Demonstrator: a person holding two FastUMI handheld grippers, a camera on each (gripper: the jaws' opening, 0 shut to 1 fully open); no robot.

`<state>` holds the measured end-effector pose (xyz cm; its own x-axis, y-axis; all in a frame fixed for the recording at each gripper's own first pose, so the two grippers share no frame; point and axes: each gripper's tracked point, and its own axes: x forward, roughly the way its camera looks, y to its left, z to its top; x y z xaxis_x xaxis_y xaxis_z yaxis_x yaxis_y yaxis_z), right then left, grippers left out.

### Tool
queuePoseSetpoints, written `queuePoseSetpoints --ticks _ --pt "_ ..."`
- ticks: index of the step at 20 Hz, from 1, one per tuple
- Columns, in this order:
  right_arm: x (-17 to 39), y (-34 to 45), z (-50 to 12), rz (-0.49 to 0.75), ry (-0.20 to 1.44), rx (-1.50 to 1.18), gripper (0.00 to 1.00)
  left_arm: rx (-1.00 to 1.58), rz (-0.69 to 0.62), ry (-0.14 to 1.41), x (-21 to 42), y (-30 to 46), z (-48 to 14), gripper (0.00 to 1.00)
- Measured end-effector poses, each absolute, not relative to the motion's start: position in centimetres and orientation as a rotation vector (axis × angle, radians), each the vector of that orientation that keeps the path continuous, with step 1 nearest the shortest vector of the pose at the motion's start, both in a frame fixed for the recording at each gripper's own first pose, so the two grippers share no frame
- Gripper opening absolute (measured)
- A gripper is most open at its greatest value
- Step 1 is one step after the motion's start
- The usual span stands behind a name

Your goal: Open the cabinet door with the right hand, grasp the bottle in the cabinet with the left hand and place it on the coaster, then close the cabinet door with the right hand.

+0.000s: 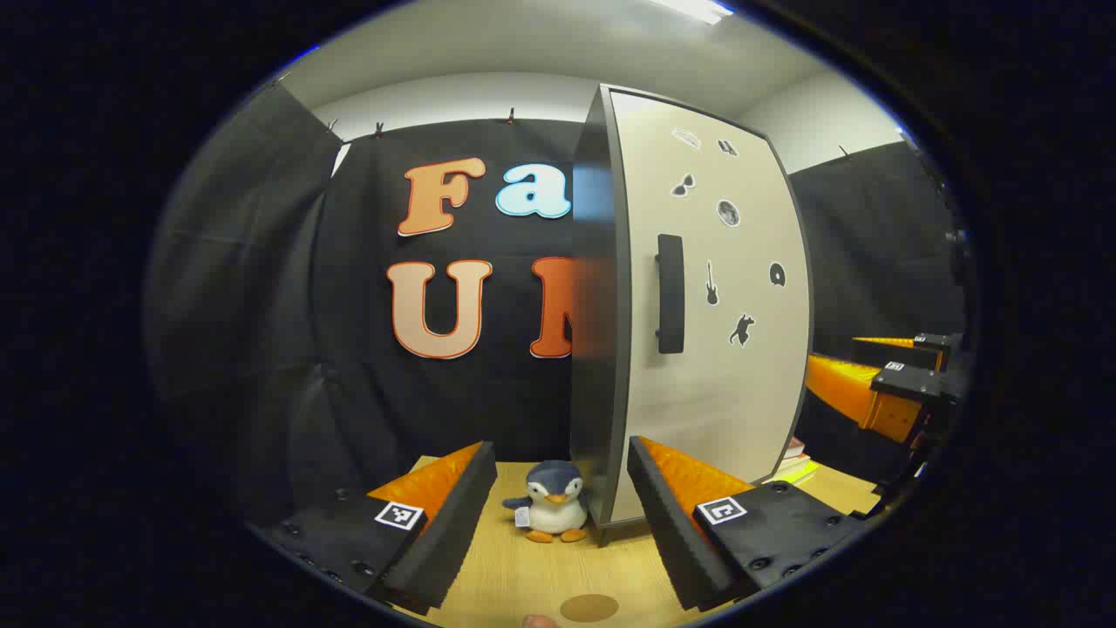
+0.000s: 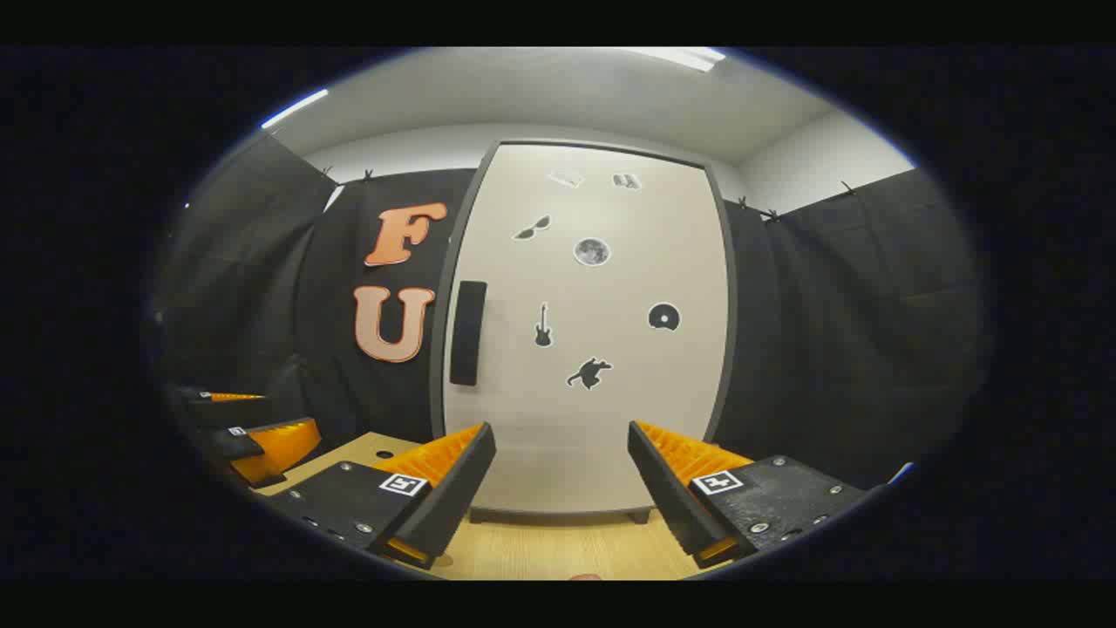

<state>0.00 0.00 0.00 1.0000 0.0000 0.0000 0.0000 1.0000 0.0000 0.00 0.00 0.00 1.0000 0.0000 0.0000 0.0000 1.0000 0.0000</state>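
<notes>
Penguin: we see a plush penguin (image 1: pixel 554 503) on the table, touching the cabinet's left foot.
Coaster: a brown disc (image 1: pixel 588 607) lies near our left gripper (image 1: pixel 555 515), jaws wide apart, empty.
Cabinet door (image 2: pixel 586 331): pale, stickered, dark handle (image 2: pixel 467 332), shut, facing our right gripper (image 2: pixel 558 493), equally wide, empty.
Surface: light wooden table (image 2: pixel 558 549); black cloth walls.

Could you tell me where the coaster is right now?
In the left gripper view, the round brown coaster lies on the wooden table at the bottom edge, just in front of the toy penguin beside the cabinet.
</notes>
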Motion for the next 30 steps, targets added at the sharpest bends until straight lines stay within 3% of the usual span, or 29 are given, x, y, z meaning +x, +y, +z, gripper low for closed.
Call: queuePoseSetpoints --ticks 10,17,23,30 --pt "-0.1 1.8 0.1 0.024 -0.036 0.015 0.95 0.019 0.088 -0.029 -1.3 2.6 1.0 0.99" --pt "-0.6 2.9 1.3 0.034 -0.067 0.004 0.95 0.037 0.075 -0.047 -2.2 2.0 1.8 0.99" --pt "3.7 5.4 3.3 0.064 -0.073 0.069 0.97 0.011 0.052 -0.031 -1.8 2.2 1.5 0.96" --pt "11.8 9.2 4.8 0.061 -0.071 0.028 0.94 0.011 0.111 -0.024 0.0 6.6 0.9 0.98"
